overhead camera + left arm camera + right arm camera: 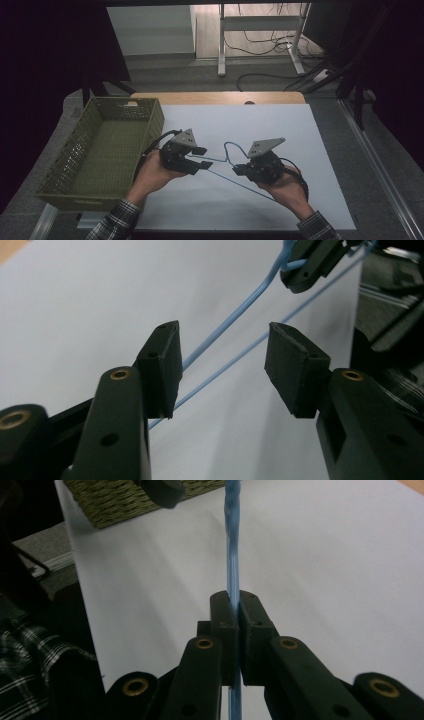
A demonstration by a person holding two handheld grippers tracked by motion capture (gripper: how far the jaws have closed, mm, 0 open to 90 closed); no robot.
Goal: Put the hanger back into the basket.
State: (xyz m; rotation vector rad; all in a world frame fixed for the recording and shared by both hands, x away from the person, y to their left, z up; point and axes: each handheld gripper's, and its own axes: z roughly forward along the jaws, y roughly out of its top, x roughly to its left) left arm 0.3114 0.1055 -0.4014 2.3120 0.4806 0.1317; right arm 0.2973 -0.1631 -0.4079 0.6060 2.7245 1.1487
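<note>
The blue wire hanger [227, 162] is held just above the white sheet [280, 130] near the middle of the desk [220, 97], between the two tools. The right tool [239, 169] is pressed together, pinching the hanger near its hook; in the right gripper view the wire [233, 540] runs straight up from the jaws. The left tool [204, 157] stands spread, the two wires passing between its pads [165, 365] without being pinched. A green basket [150, 117] sits at the desk's left edge.
</note>
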